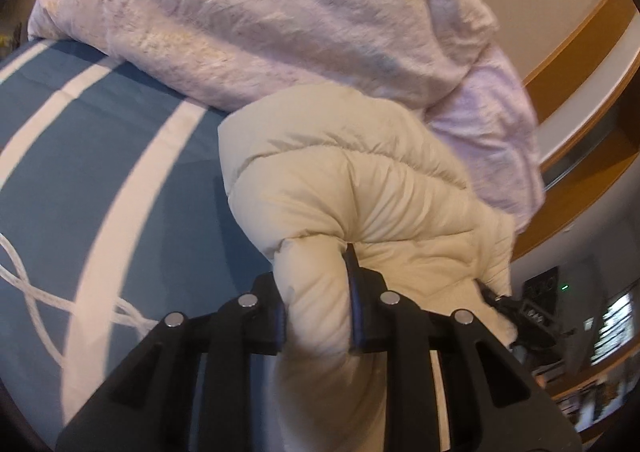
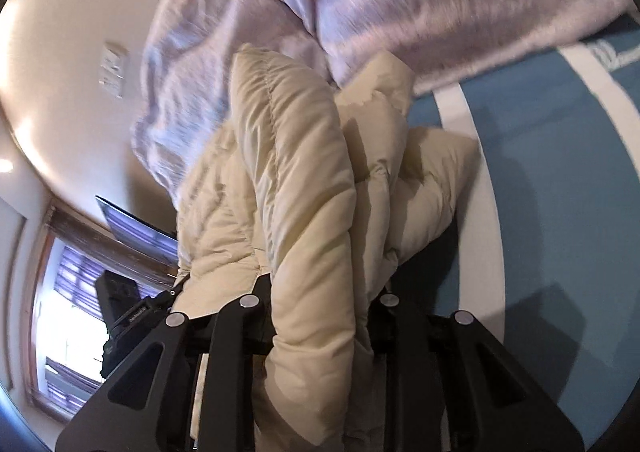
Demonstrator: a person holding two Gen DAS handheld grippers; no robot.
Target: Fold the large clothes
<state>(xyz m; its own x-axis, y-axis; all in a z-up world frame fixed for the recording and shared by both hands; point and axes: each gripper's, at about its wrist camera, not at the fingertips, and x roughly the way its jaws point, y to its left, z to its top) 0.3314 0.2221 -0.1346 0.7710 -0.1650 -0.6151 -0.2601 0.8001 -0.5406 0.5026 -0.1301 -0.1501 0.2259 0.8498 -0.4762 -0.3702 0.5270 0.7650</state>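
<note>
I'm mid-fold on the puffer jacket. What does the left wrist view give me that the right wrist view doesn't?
Only the left wrist view shows the white rope pattern on the bedspread and the wooden trim along the wall. Only the right wrist view shows the bright window and the wall switch plate. Both show the cream puffer jacket bunched between closed fingers, the left gripper and the right gripper each clamping a fold, above the blue striped bedspread, with the lilac duvet behind.
</note>
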